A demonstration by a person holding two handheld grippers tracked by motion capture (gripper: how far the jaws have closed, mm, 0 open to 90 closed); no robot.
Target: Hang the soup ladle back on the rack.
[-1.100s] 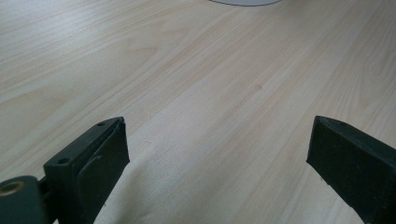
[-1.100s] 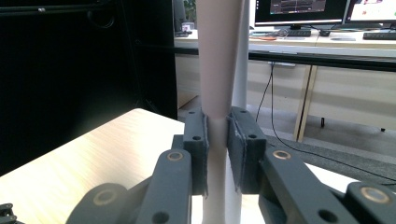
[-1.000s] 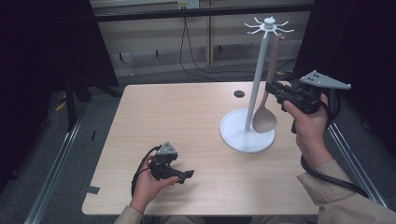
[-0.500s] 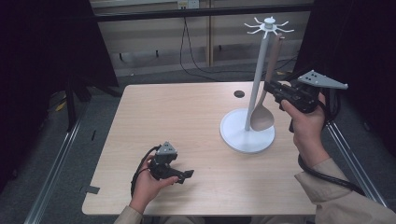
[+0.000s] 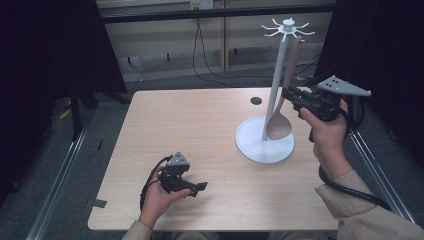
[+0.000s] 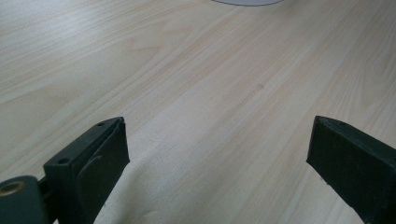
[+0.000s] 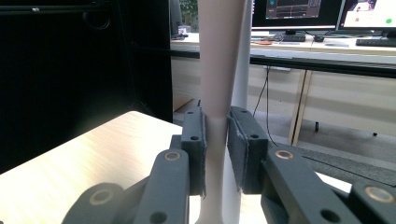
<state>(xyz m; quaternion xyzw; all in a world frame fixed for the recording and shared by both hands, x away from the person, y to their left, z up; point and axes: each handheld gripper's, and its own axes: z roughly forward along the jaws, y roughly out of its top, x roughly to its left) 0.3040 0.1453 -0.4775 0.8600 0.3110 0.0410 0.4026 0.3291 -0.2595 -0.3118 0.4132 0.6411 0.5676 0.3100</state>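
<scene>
Gripping the spoon point(image 5: 281, 120) by its handle, the right gripper point(image 5: 291, 96) has its jaws clamped on either side of the narrow part, with the pale handle rising straight up between them in the right gripper view point(image 7: 216, 135). The spoon hangs from one of the hooks at the top of the white stand point(image 5: 265, 147), its bowl just below the jaws and close over the round base. The pole of the stand sits directly behind the handle, just beyond the jaw tips.

The left gripper point(image 5: 197, 187) rests low on the table point(image 5: 200, 130), well off to the side of the stand, its jaws spread wide with nothing between them point(image 6: 219, 154).

The main risk appears to be the stand itself. It looks tall and light, so a sideways pull on the handle while the top end is on its hook could tip it. Lifting too little before drawing away might snag the hook. With the left gripper far from the base, nothing steadies it.
</scene>
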